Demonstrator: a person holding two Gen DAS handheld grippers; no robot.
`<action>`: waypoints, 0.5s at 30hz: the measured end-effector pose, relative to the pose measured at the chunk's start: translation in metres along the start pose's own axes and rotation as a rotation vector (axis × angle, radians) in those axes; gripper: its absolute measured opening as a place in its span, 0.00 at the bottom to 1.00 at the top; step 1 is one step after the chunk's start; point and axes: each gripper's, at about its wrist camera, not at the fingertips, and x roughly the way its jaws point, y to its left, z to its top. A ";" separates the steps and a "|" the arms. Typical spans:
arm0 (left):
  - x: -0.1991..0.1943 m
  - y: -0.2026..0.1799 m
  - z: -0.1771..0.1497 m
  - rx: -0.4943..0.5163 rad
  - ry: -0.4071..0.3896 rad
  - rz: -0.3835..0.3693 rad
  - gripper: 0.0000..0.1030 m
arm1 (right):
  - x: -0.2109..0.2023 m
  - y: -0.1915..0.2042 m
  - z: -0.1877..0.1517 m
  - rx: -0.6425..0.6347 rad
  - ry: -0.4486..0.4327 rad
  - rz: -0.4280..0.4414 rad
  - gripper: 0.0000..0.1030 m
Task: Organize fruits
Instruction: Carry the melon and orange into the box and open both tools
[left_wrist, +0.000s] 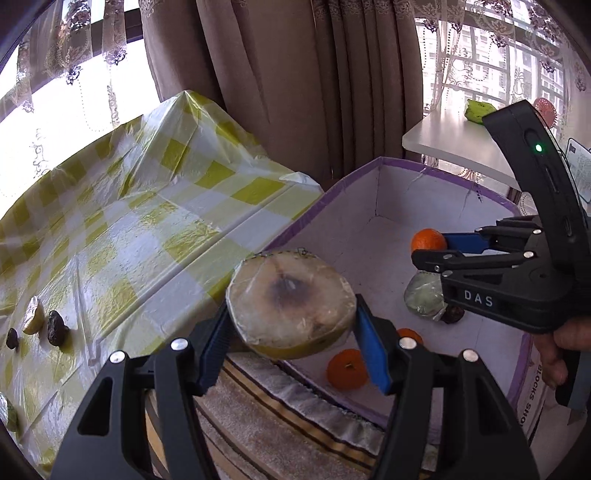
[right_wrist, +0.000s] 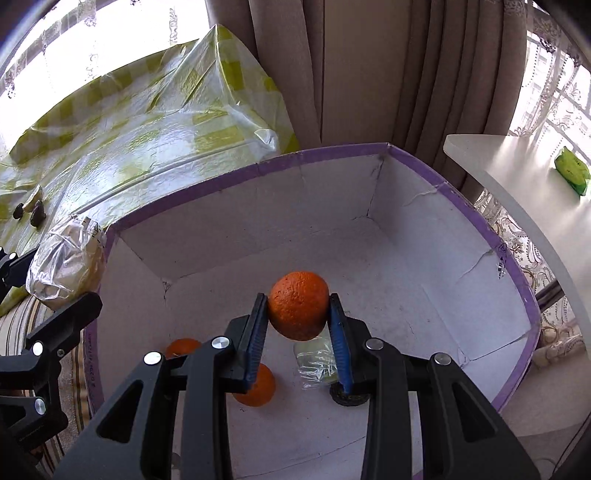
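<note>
My left gripper (left_wrist: 291, 328) is shut on a plastic-wrapped cut fruit half (left_wrist: 290, 304) and holds it in the air by the near left rim of the purple-edged white box (left_wrist: 380, 166). The wrapped half also shows at the left of the right wrist view (right_wrist: 66, 262). My right gripper (right_wrist: 298, 314) is shut on an orange (right_wrist: 298, 304) and holds it above the box floor (right_wrist: 406, 295); it also shows in the left wrist view (left_wrist: 428, 242). In the box lie two oranges (right_wrist: 256, 386) (right_wrist: 181, 347), another wrapped fruit (right_wrist: 316, 360) and a dark fruit (right_wrist: 347, 397).
A table with a yellow-checked plastic cloth (left_wrist: 147, 221) stands to the left, with two dark fruits (left_wrist: 55, 328) and a pale wedge (left_wrist: 33, 317) on it. A striped rug (left_wrist: 277, 417) lies below. Curtains hang behind. A white table (right_wrist: 517, 177) with a green packet (right_wrist: 570, 171) is at right.
</note>
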 end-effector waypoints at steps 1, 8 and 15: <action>0.003 -0.005 0.001 0.017 0.006 -0.014 0.60 | 0.003 -0.002 -0.001 -0.008 0.010 -0.015 0.32; 0.033 -0.035 0.000 0.140 0.101 -0.095 0.60 | 0.022 -0.011 -0.009 -0.052 0.085 -0.059 0.32; 0.065 -0.051 -0.004 0.205 0.244 -0.195 0.60 | 0.040 -0.012 -0.017 -0.099 0.155 -0.113 0.33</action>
